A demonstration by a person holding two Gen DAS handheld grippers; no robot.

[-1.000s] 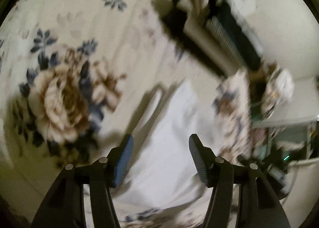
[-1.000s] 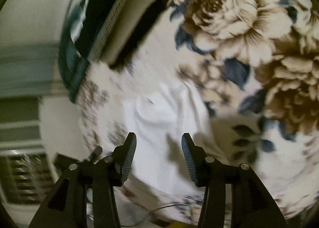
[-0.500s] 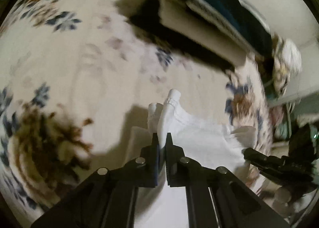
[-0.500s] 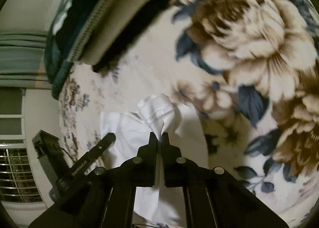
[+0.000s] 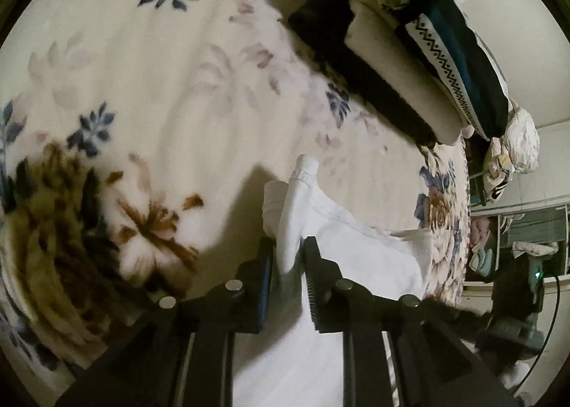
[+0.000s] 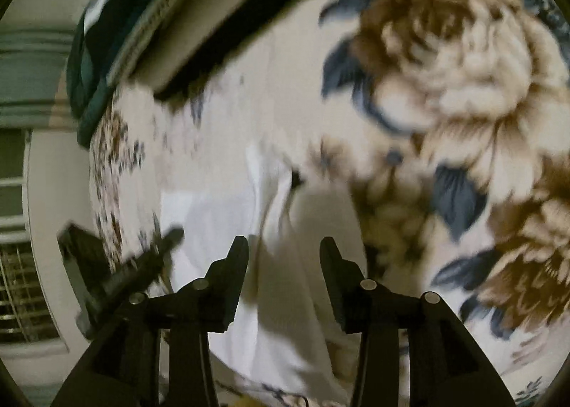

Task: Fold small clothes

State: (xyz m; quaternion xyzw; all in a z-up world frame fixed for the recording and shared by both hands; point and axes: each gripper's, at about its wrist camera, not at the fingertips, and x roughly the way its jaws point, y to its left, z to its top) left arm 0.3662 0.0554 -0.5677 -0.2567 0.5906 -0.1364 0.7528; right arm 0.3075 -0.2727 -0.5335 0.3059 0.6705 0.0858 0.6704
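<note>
The white garment lies on a cream floral blanket printed with brown roses and blue leaves. A bunched fold of the white garment stands between the left gripper fingers, which are slightly parted around it; whether they pinch it cannot be told. The right gripper is spread wide over the white garment, holding nothing. Beyond the garment, a stack of folded clothes sits at the blanket's far edge, near pale walls.
</note>
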